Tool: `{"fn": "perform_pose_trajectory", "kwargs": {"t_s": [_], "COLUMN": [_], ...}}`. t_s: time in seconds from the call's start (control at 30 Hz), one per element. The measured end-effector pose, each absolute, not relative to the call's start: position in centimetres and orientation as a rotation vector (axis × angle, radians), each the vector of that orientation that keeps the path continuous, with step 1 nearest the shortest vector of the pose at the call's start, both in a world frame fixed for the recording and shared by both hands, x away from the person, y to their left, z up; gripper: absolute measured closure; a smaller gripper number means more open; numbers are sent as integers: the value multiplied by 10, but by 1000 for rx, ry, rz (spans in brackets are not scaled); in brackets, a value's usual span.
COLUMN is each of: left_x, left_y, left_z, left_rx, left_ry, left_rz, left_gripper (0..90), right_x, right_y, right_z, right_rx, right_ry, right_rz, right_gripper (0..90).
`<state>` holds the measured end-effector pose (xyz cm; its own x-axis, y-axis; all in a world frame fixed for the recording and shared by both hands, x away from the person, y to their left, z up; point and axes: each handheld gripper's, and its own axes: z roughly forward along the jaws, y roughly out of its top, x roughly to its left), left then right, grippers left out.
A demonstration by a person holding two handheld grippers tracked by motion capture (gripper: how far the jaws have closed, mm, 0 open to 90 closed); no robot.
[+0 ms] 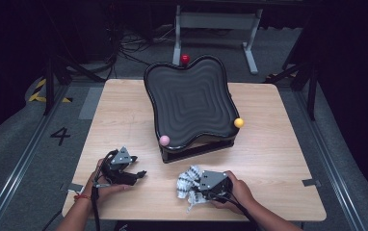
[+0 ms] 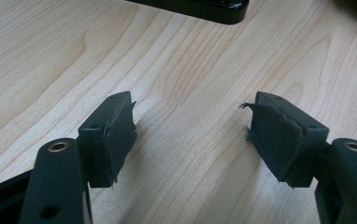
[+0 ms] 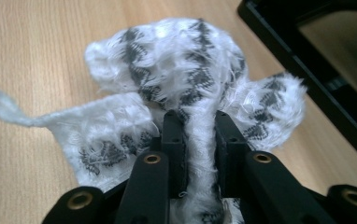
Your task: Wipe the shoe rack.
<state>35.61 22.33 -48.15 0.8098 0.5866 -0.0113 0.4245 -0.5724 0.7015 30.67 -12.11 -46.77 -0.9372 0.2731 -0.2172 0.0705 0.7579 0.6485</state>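
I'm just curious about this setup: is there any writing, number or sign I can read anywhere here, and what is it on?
"4": a black number on the grey floor, left of the table.
Yellow and black hazard stripes: a marking without words, on the floor farther back at the left.
No readable text on the black tray, the white and grey cloth or the grippers.

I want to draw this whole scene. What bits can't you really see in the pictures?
- Cloth: its near end is hidden behind the right gripper jaws in the right gripper view.
- Black tray: cut off by the top edge in the left gripper view.
- Red ball: high view, too small for detail.
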Motion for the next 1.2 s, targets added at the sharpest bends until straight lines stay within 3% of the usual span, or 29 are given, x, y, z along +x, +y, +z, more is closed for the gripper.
{"fn": "perform_pose_trajectory", "kwargs": {"t_s": [0.47, 0.9, 1.2], "left_x": [356, 356, 356], "left_y": [222, 222, 222], "left_z": [-481, -481, -481], "left_rx": [2264, 2263, 2262], "left_ry": [750, 757, 765], "left_rz": [295, 297, 298], "left_gripper": [299, 299, 298], "right_x": [308, 307, 310], "right_y": [-127, -139, -157], "right_z": [-460, -440, -424], "right_rx": [276, 287, 331], "right_ry": [2631, 2574, 2504], "right_rz": [997, 1046, 1072], "right_gripper": [663, 494, 481]}}
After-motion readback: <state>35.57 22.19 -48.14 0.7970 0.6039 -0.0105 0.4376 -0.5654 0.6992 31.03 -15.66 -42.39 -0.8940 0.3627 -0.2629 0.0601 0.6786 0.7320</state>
